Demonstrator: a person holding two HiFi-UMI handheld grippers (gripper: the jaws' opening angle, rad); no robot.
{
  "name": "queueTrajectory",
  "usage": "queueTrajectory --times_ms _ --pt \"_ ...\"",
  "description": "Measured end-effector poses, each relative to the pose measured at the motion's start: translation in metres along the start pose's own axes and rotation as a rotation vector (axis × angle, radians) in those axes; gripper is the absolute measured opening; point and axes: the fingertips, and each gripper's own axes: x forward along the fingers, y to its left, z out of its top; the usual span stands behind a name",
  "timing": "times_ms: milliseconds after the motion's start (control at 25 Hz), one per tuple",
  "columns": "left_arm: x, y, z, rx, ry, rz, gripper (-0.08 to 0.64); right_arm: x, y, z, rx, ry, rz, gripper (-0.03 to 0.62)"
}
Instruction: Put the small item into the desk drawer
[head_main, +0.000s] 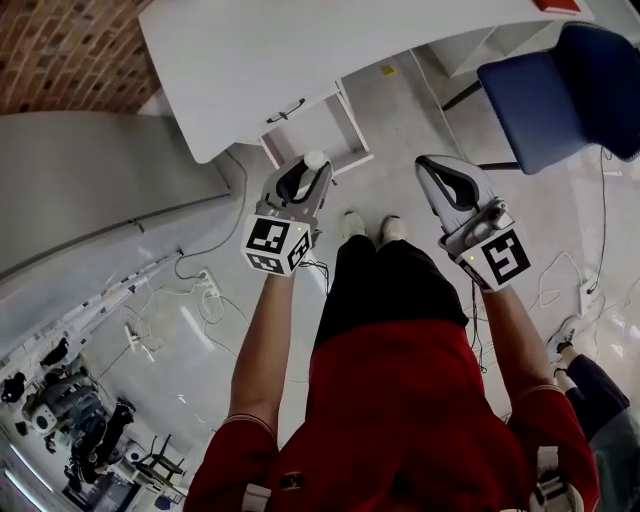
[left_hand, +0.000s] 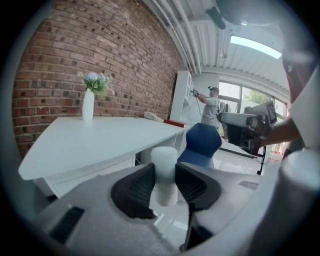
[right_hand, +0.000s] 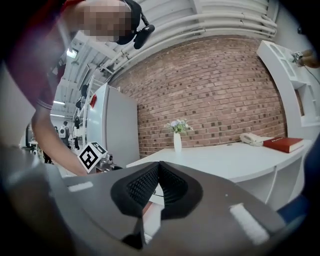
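Note:
A small white cylinder (left_hand: 164, 172) stands upright between the black pads of my left gripper (left_hand: 165, 167), which is shut on it. From the head view, that gripper (head_main: 312, 166) hangs in the air just in front of the white desk (head_main: 300, 50), with the cylinder's (head_main: 316, 159) top poking out at its tip. The desk drawer (head_main: 300, 100), with a thin dark handle, is closed and lies just beyond the gripper. My right gripper (head_main: 432, 166) hovers to the right at about the same height. Its jaws (right_hand: 158, 167) meet at the tips with nothing between them.
A blue chair (head_main: 560, 90) stands right of the desk. On the desk are a white vase with flowers (left_hand: 88, 102), a phone (right_hand: 252, 138) and a red book (right_hand: 282, 144). Cables and power strips (head_main: 205, 285) lie on the floor. A grey cabinet (head_main: 90, 190) flanks the left.

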Motion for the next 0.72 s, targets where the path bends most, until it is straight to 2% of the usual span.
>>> queueTrajectory --times_ms 320,480,720 --pt "0.077 0.039 -0.091 -0.036 0.158 -0.070 0.132 0.028 -0.038 -0.074 0.043 0.045 -0.086 0.011" --pt "0.106 0.061 -0.130 -0.053 0.224 -0.094 0.133 0.043 -0.047 -0.110 0.055 0.064 -0.100 0.011" --pt "0.145 0.091 -0.168 -0.079 0.306 -0.107 0.133 0.079 -0.057 -0.148 0.000 0.097 -0.100 0.011"
